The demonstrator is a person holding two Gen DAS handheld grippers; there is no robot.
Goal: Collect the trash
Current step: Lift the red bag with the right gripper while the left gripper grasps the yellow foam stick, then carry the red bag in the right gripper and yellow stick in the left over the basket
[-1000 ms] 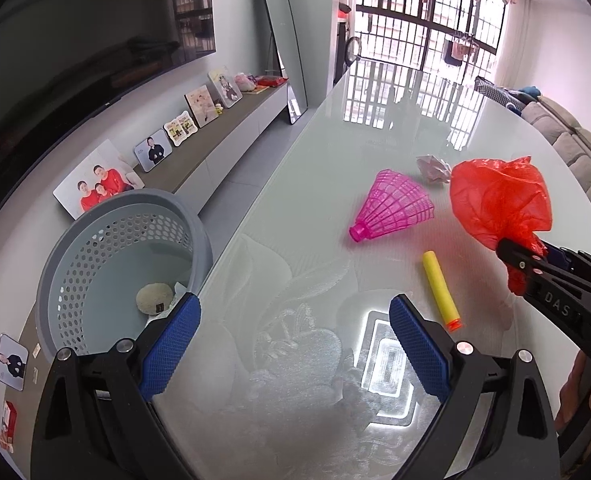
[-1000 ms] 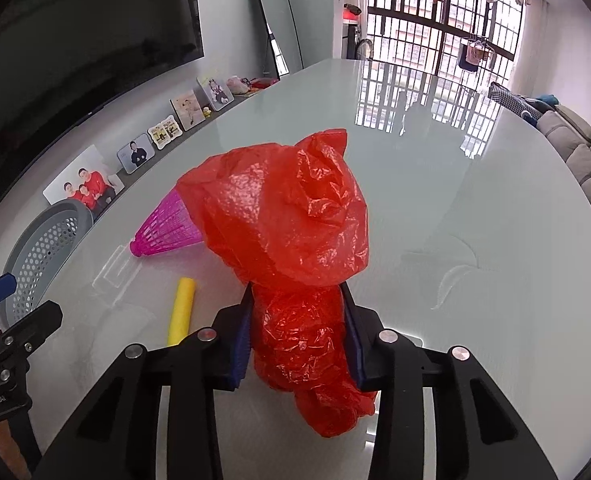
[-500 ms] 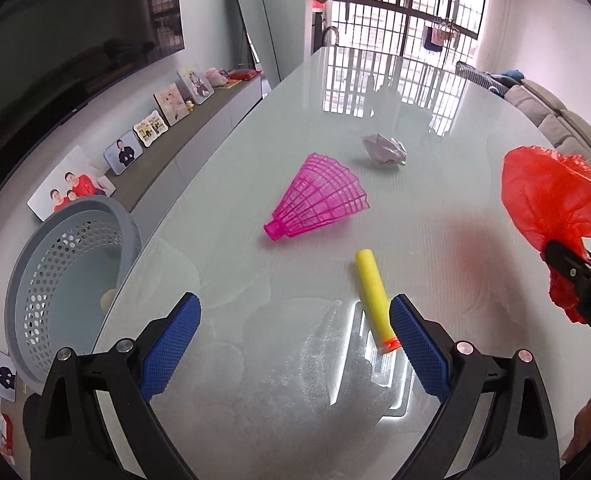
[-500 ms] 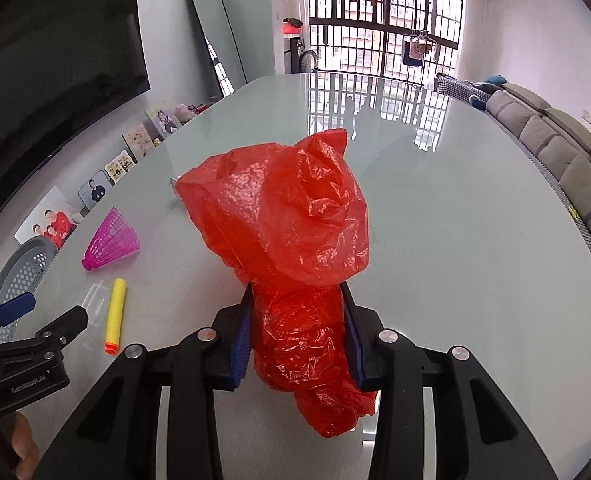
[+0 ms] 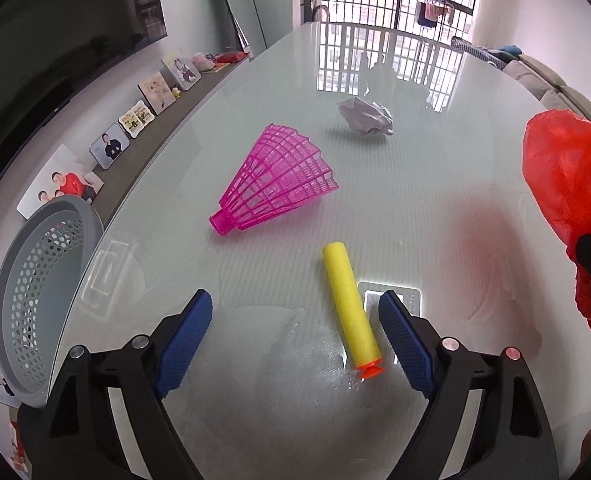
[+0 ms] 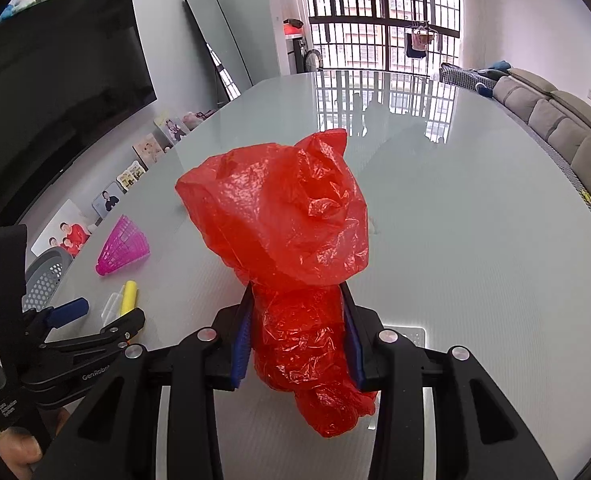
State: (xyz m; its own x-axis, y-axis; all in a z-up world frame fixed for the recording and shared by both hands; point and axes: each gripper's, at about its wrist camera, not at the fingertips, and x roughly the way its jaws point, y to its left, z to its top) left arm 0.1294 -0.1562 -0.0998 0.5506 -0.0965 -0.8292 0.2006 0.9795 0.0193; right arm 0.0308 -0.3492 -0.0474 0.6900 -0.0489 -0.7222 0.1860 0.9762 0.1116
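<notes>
My right gripper (image 6: 297, 334) is shut on a crumpled red plastic bag (image 6: 287, 228), held above the table; the bag also shows at the right edge of the left wrist view (image 5: 571, 184). My left gripper (image 5: 295, 336) is open and empty, low over the glass table (image 5: 435, 168), with a yellow foam dart (image 5: 349, 308) lying between its fingers, nearer the right one. A pink plastic shuttlecock (image 5: 279, 184) lies beyond the dart, and a crumpled white paper ball (image 5: 365, 117) farther back. The left gripper (image 6: 95, 316) shows in the right wrist view, near the dart (image 6: 129, 292).
A grey perforated basket (image 5: 35, 280) stands off the table's left edge, below table level. Framed photos (image 5: 67, 188) line a low shelf along the left wall. A sofa (image 6: 567, 116) runs along the right side.
My left gripper has moved right and forward, away from the basket, so the yellow dart now lies between its fingers. My right gripper has lifted and pulled back to the right with the red bag.
</notes>
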